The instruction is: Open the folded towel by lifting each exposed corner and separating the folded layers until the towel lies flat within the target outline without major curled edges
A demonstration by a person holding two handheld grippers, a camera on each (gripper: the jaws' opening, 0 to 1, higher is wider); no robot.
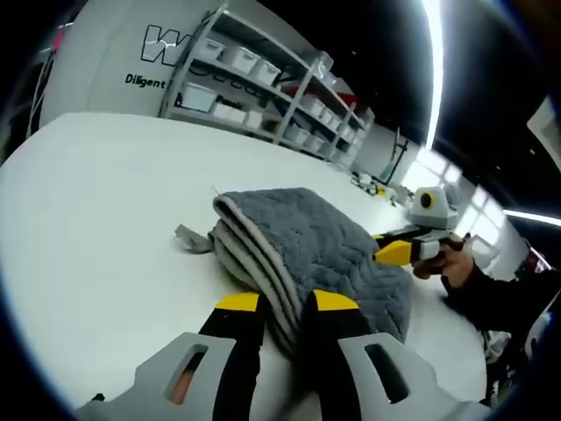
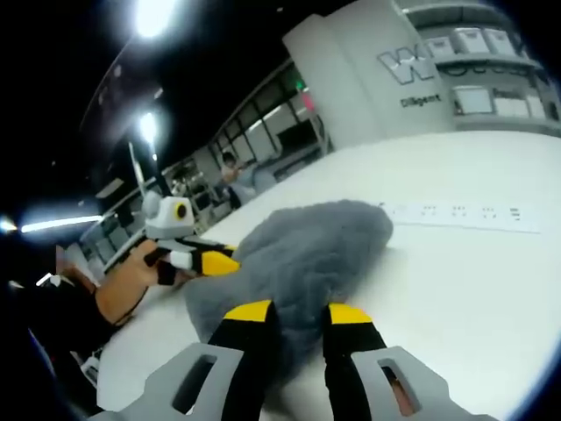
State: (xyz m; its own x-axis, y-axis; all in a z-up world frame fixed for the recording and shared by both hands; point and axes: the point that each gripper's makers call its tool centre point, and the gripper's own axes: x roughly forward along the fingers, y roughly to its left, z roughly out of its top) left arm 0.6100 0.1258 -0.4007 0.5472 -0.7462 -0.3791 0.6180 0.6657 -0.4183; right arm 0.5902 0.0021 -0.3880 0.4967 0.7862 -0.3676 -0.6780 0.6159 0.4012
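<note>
Two round views over one broad white worktop (image 1: 96,228), smooth and matte, bare around the cloth. Beyond its far edge, a pale wall with dark lettering and metal shelving (image 1: 263,83) loaded with white bins; long bright ceiling lights (image 1: 431,61) overhead against a dark ceiling. In the right gripper view, glass-fronted rooms and a seated person (image 2: 235,180) in the distance, plus a faint printed strip of marks (image 2: 465,213) across the worktop near its far side.

Well in from the worktop's edges, a grey towel (image 1: 307,254): plush, quilted-looking pile, folded into several stacked layers with paler rounded fold edges showing along one side, and a small grey tab (image 1: 188,237) sticking out flat on the surface. From the right gripper view, same towel (image 2: 307,254) seen as a soft rumpled mound.

Left gripper (image 1: 287,303): grey body, black fingers (image 1: 238,329) with yellow tips, parted a little and straddling the near folded edge of the towel, layers lying between them; whether pinched or merely between, cannot tell. Also visible across the towel in the right gripper view (image 2: 210,261), held by a bare forearm.

Right gripper (image 2: 298,313): same build, fingers (image 2: 254,338) slightly apart with grey pile between the tips; grip likewise impossible to tell. Seen in the left gripper view (image 1: 399,252) at the towel's far side, in a dark-sleeved hand (image 1: 443,263).
</note>
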